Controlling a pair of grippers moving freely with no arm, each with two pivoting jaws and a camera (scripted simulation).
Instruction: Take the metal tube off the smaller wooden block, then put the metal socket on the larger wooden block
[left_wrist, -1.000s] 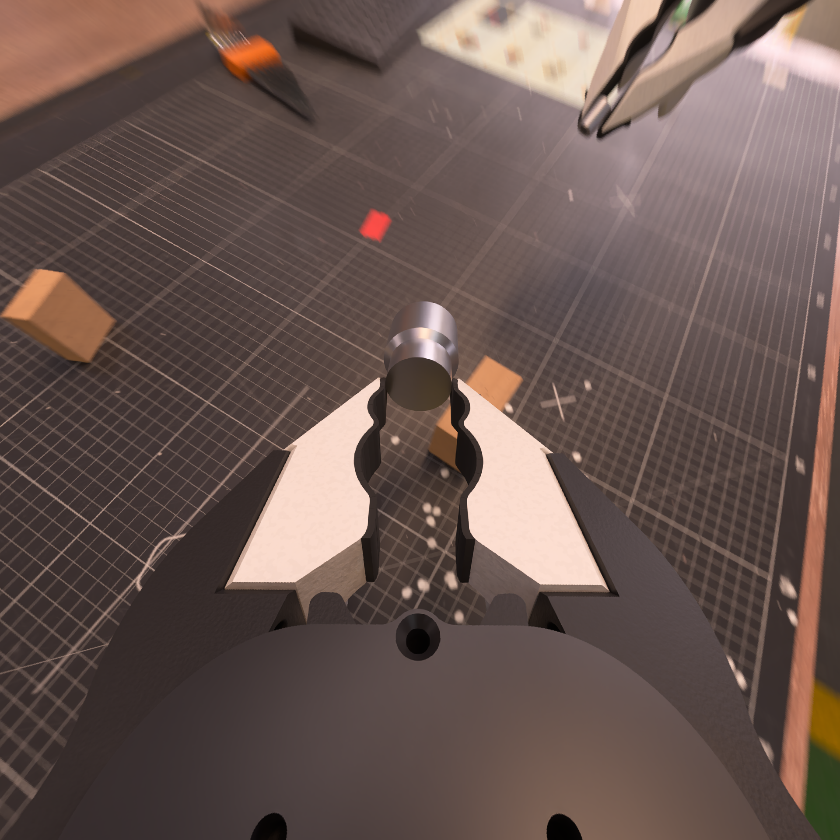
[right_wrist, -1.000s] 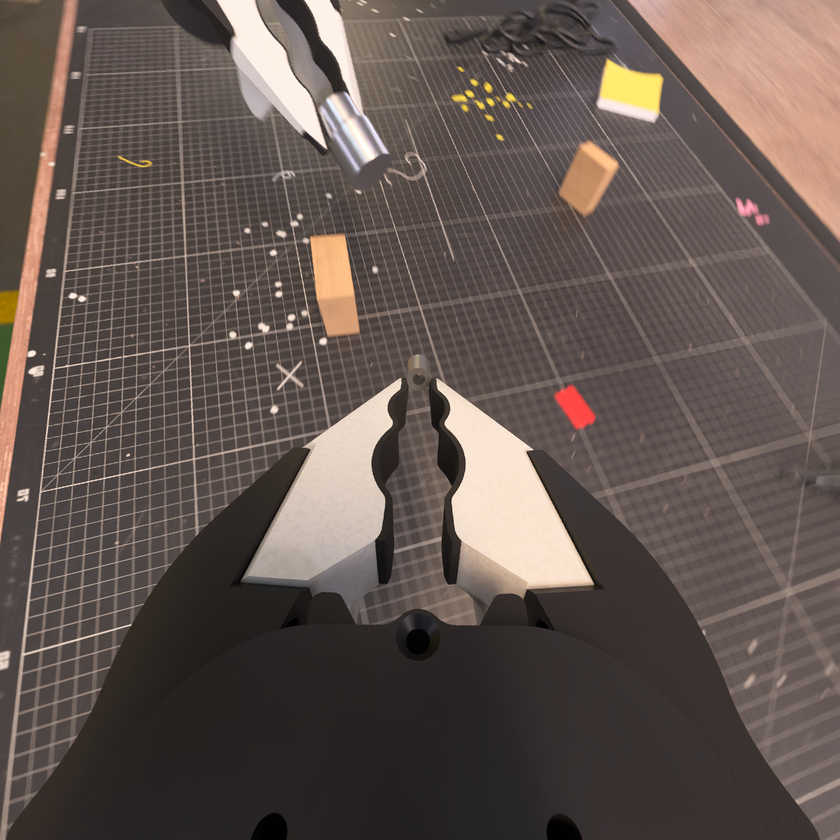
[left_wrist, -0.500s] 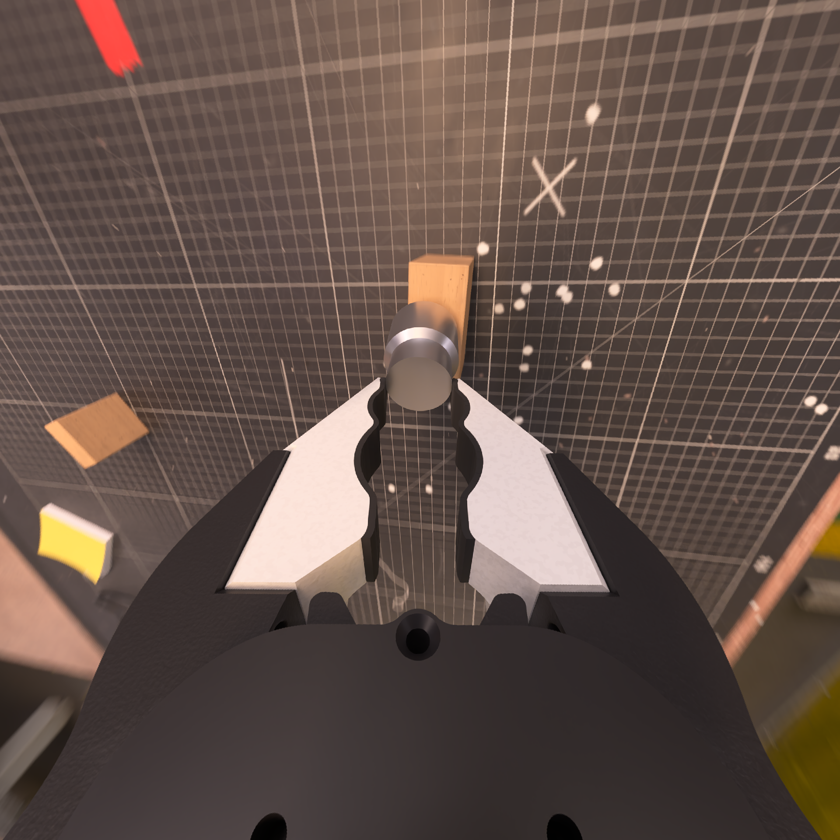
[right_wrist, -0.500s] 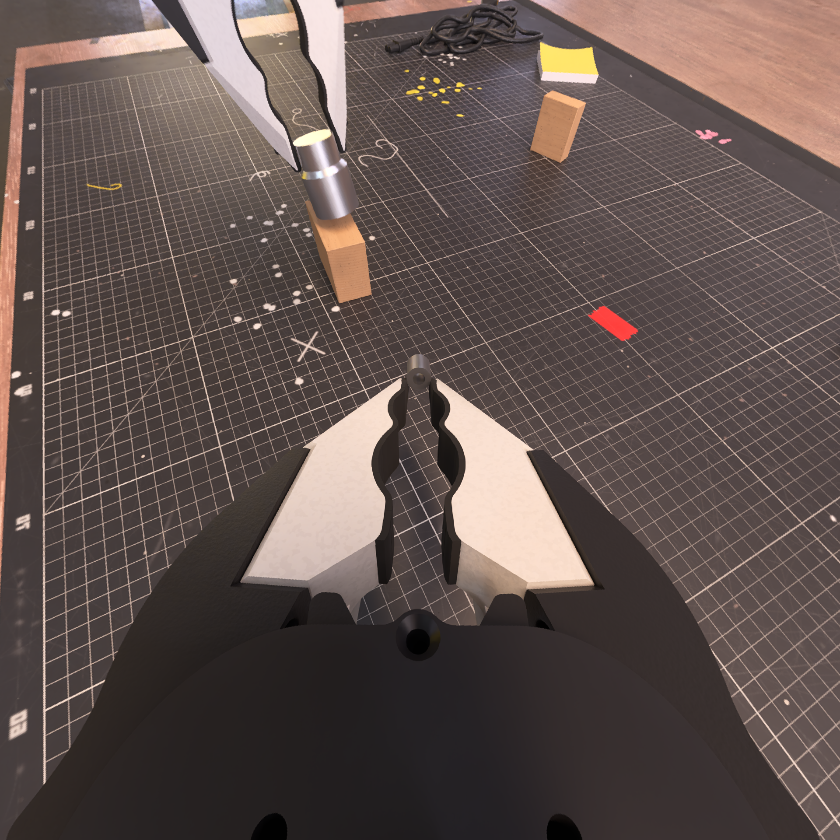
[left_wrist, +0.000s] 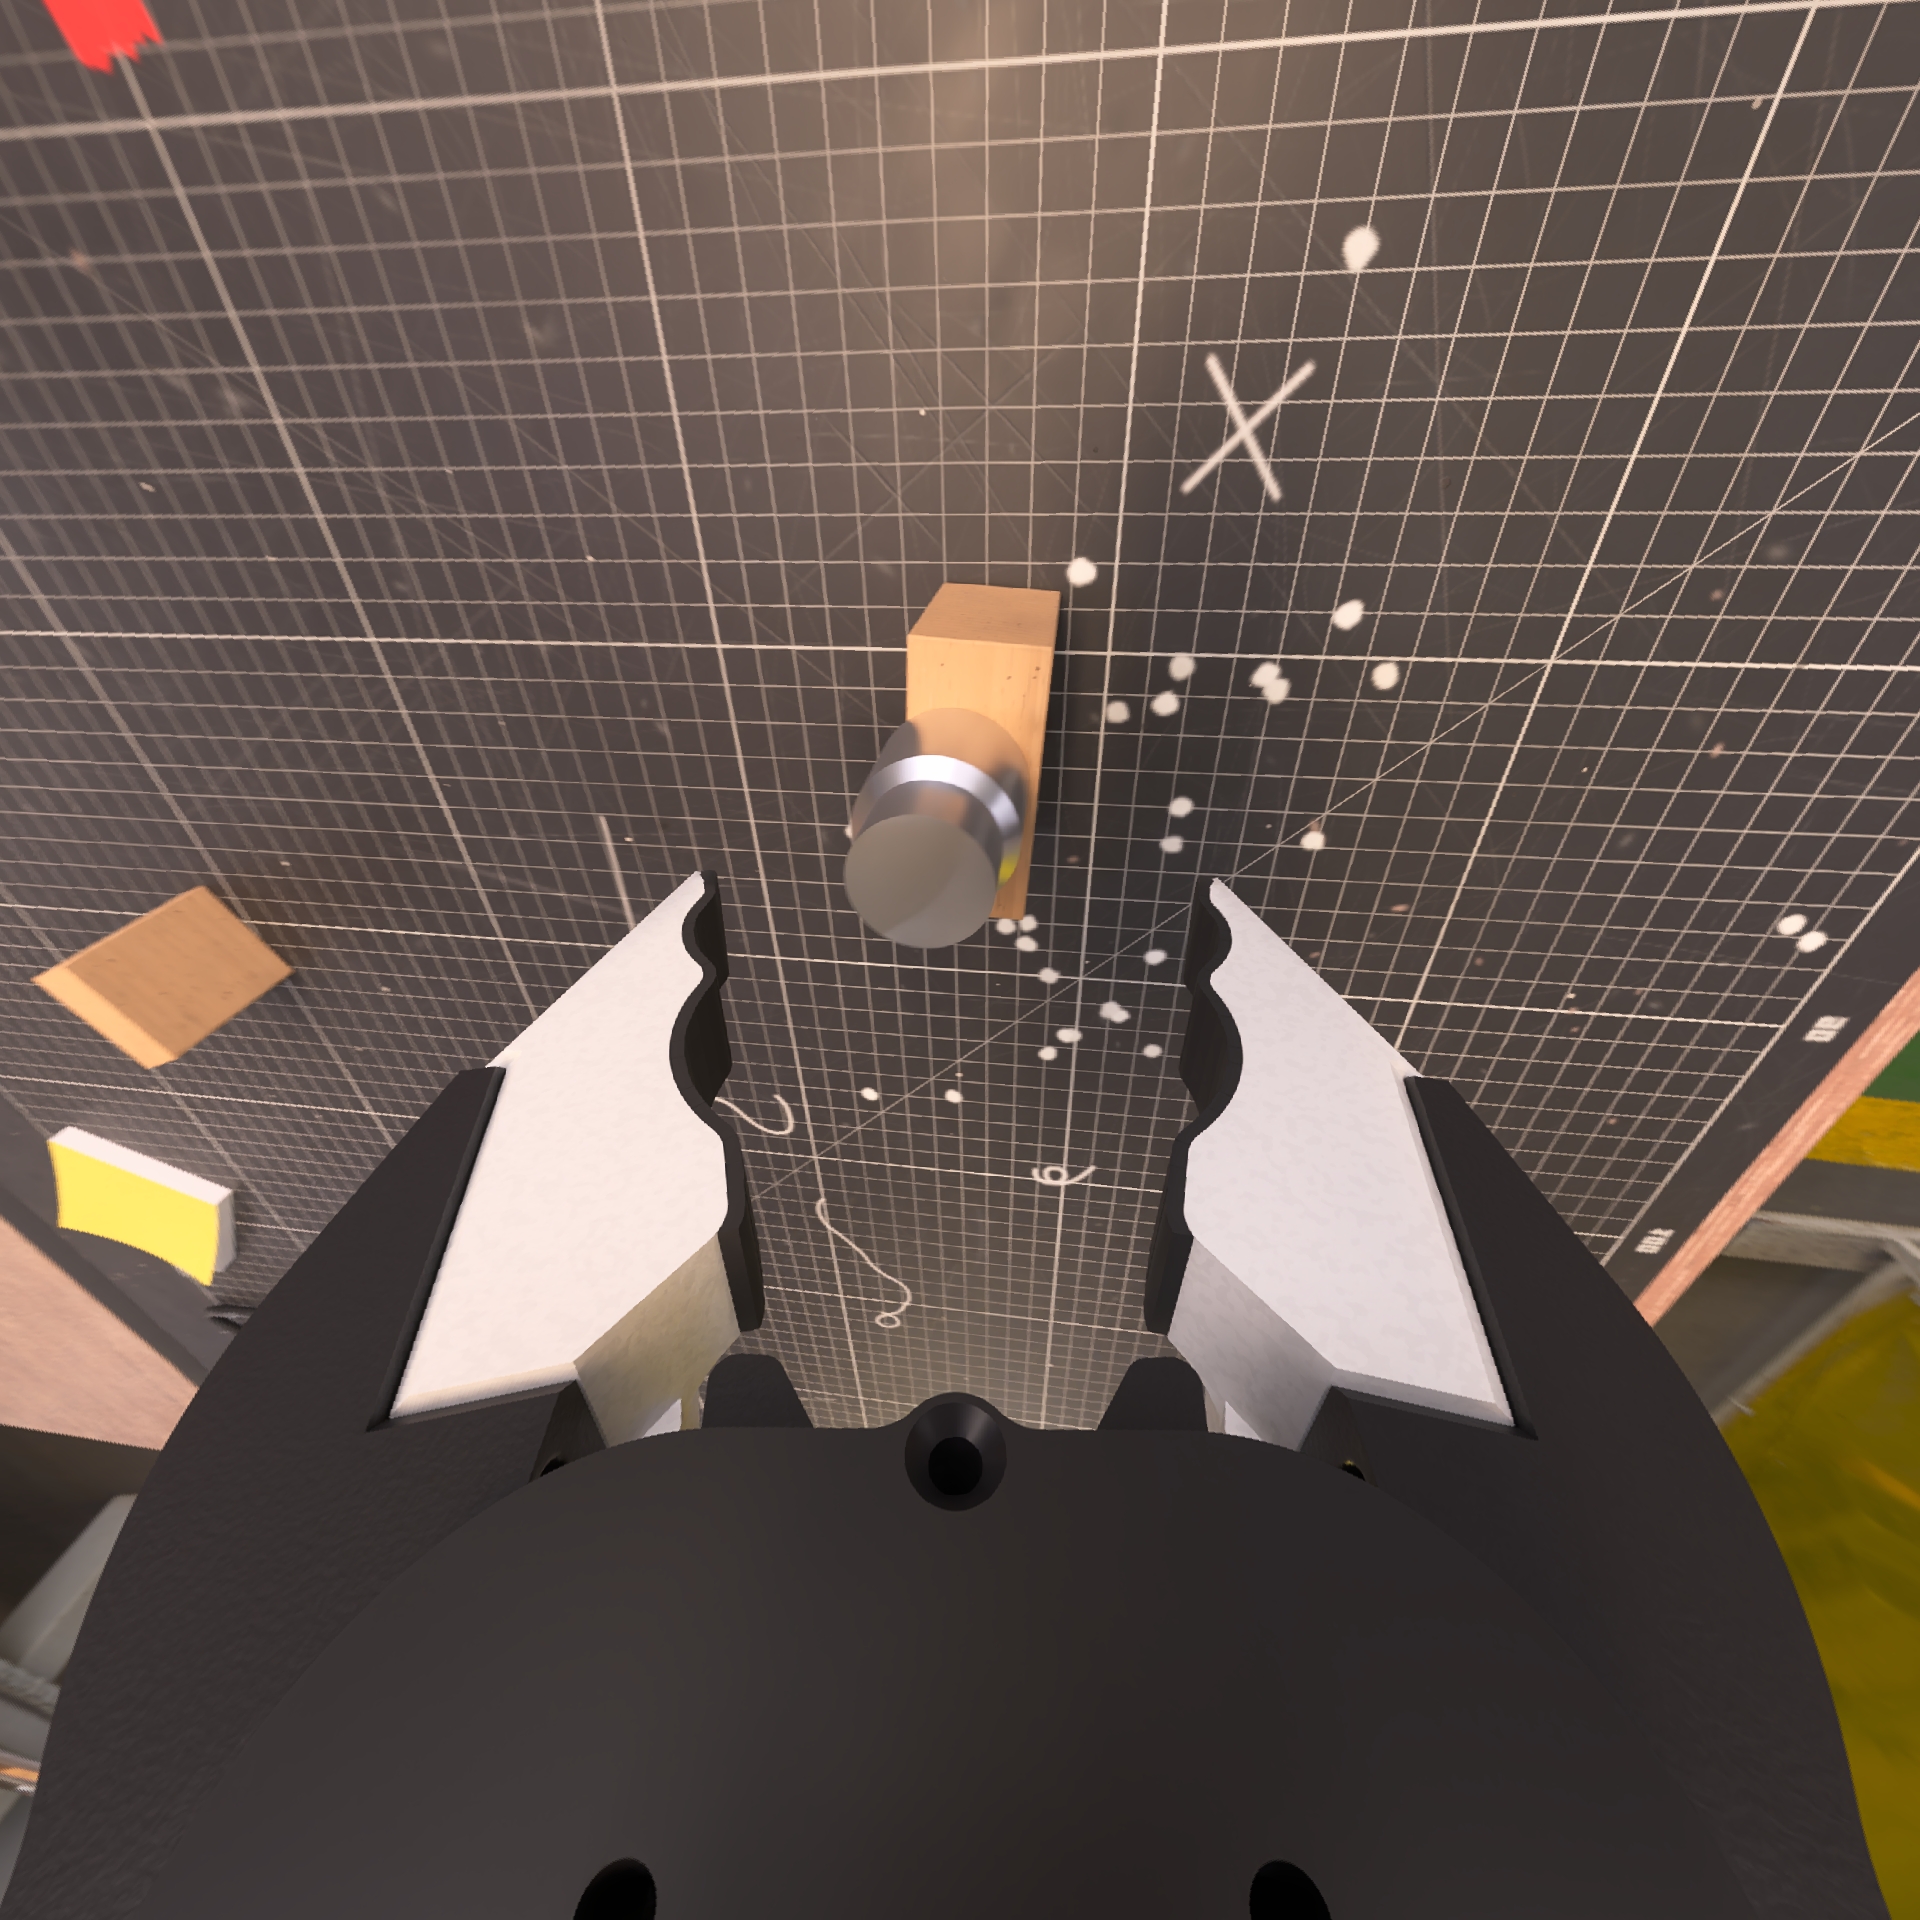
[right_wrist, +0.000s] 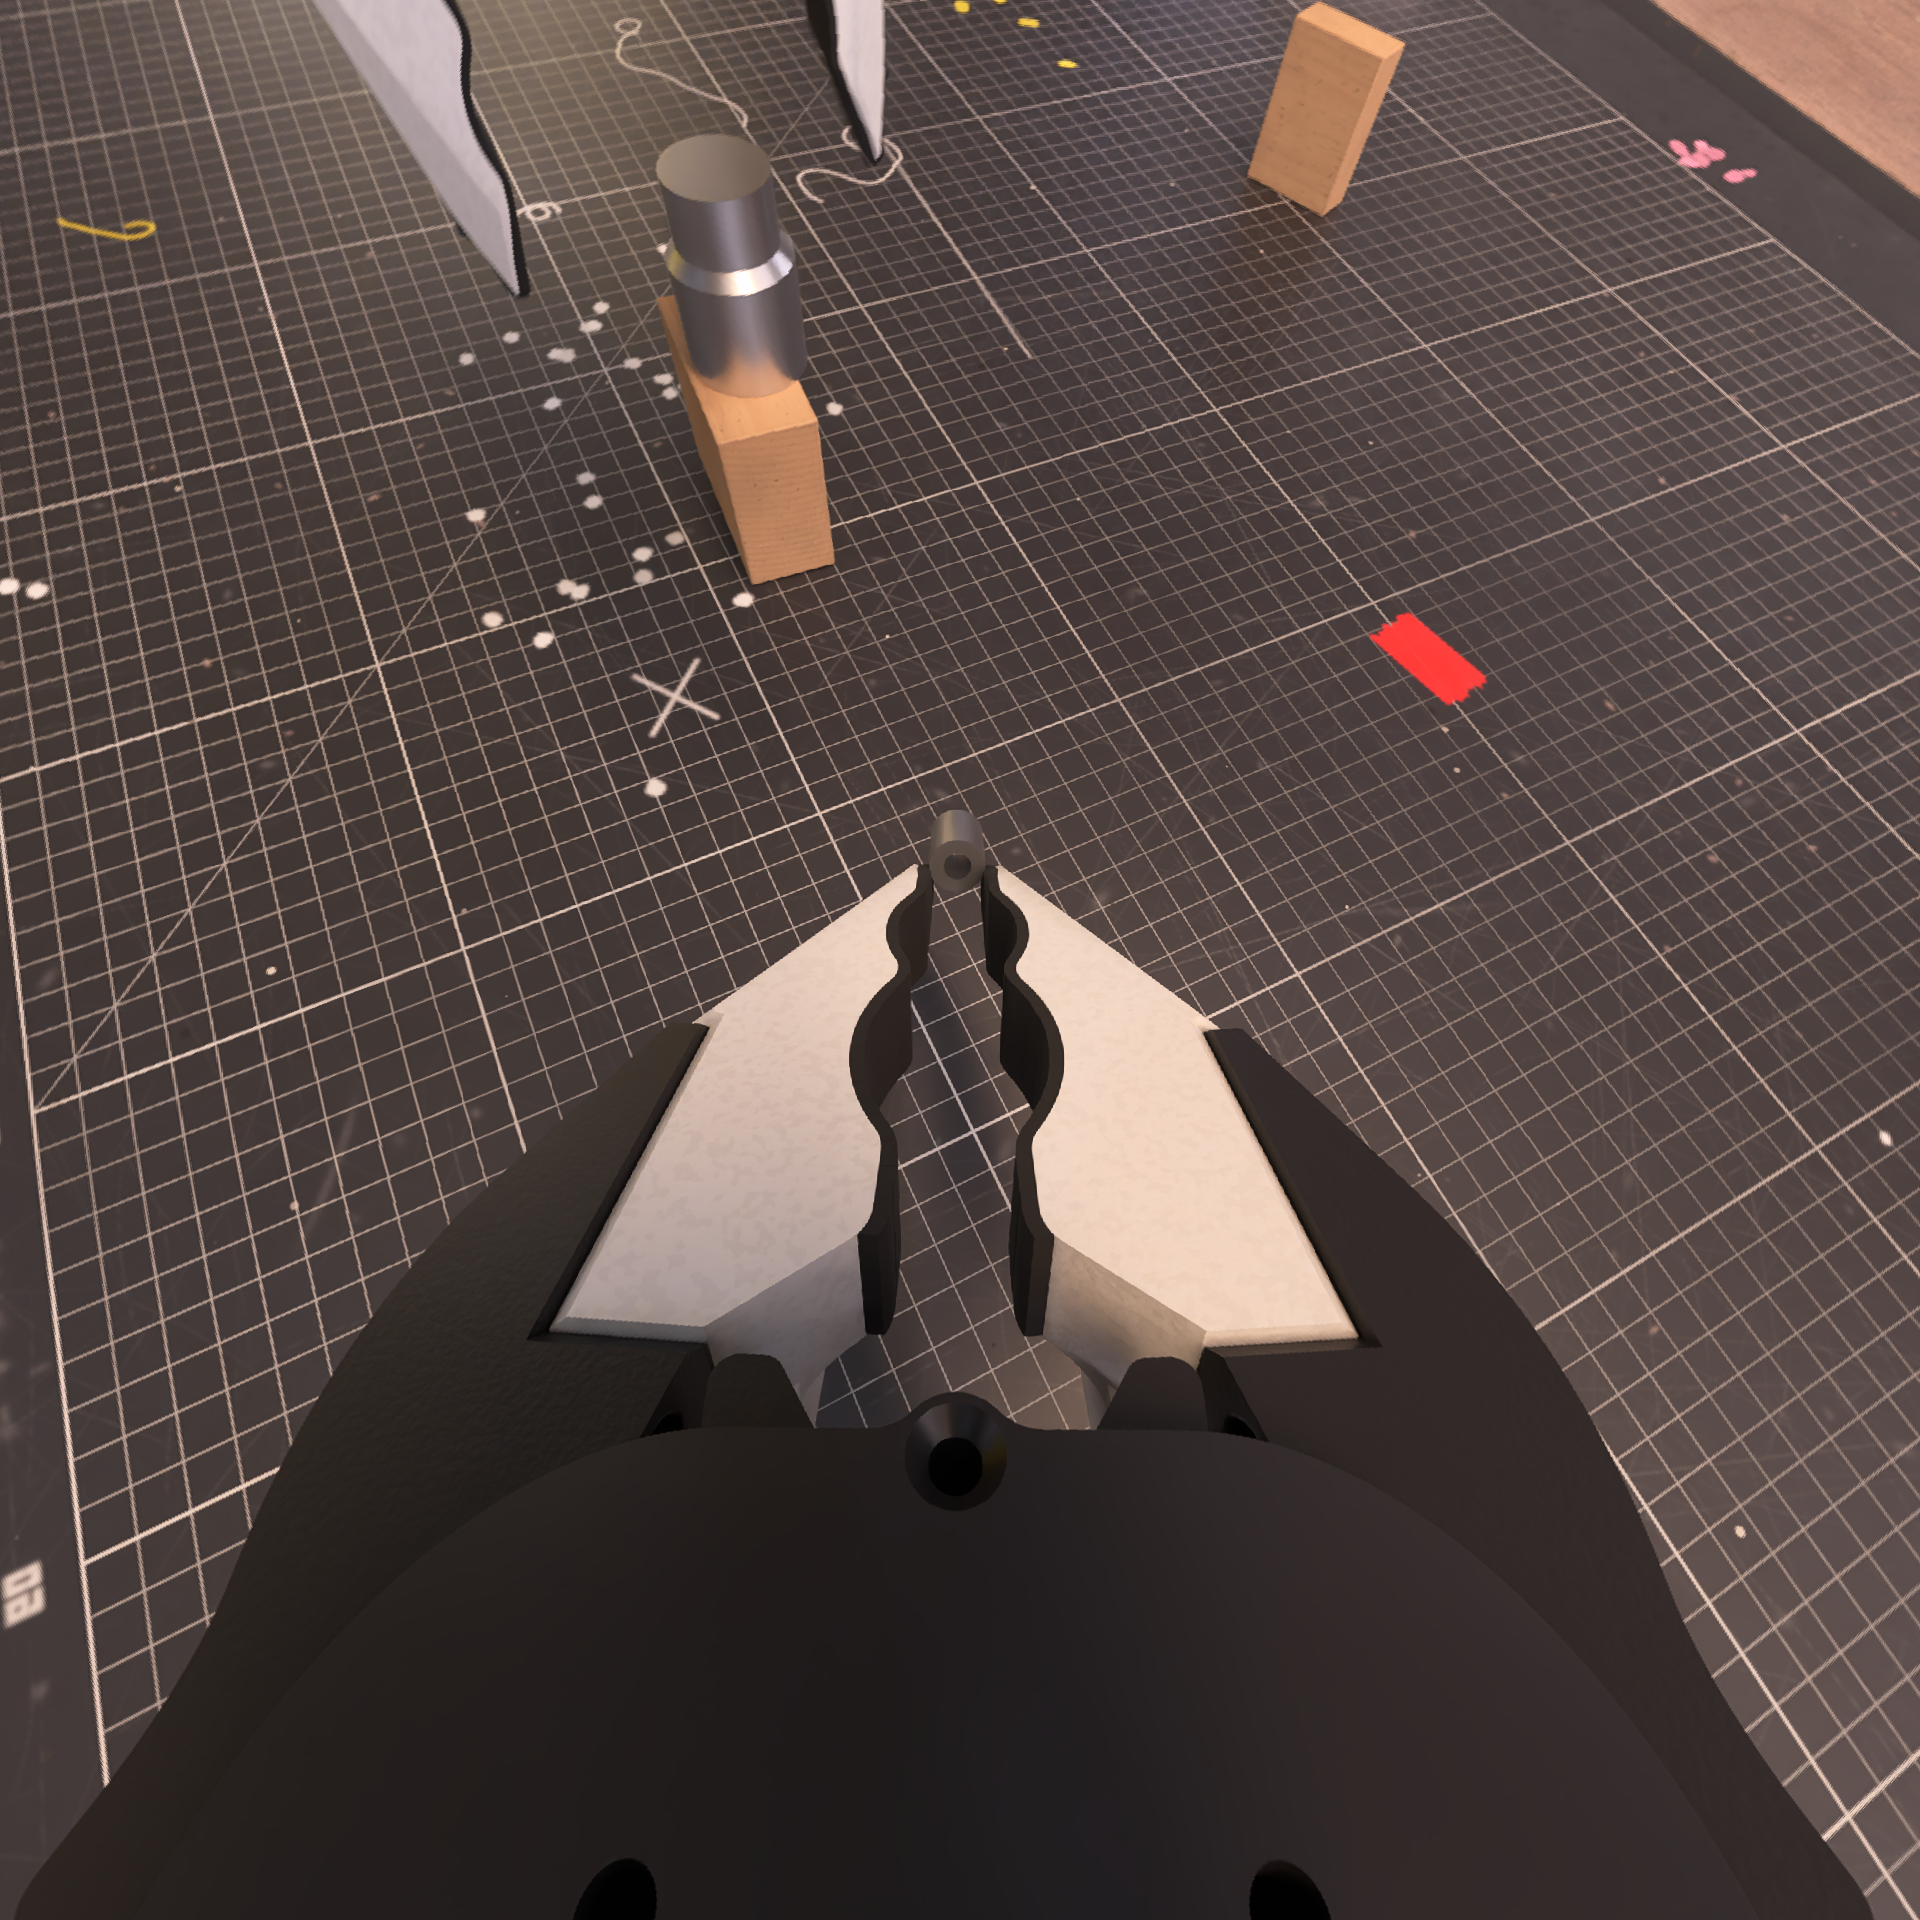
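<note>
The metal socket (left_wrist: 935, 831) stands on end on the top of a wooden block (left_wrist: 982, 665) that lies on the mat. My left gripper (left_wrist: 956, 888) is open above it, one finger on each side, touching nothing. In the right wrist view the socket (right_wrist: 732, 270) sits on the far end of that block (right_wrist: 774, 478), between the left gripper's fingers (right_wrist: 457, 145). My right gripper (right_wrist: 956, 868) is shut on the small metal tube (right_wrist: 956, 860) and holds it above the mat, in front of the block. The other wooden block (right_wrist: 1325, 104) stands upright at the far right.
The black gridded cutting mat (right_wrist: 1351, 1039) covers the table. A strip of red tape (right_wrist: 1429, 657) lies to the right. A yellow pad (left_wrist: 135, 1200) and the other wooden block (left_wrist: 161, 971) are at the left of the left wrist view. The mat's wooden edge (left_wrist: 1766, 1153) runs at the right.
My left gripper has opened and let go of the socket, which now rests on the block. My right gripper has moved closer to the block, still holding the tube.
</note>
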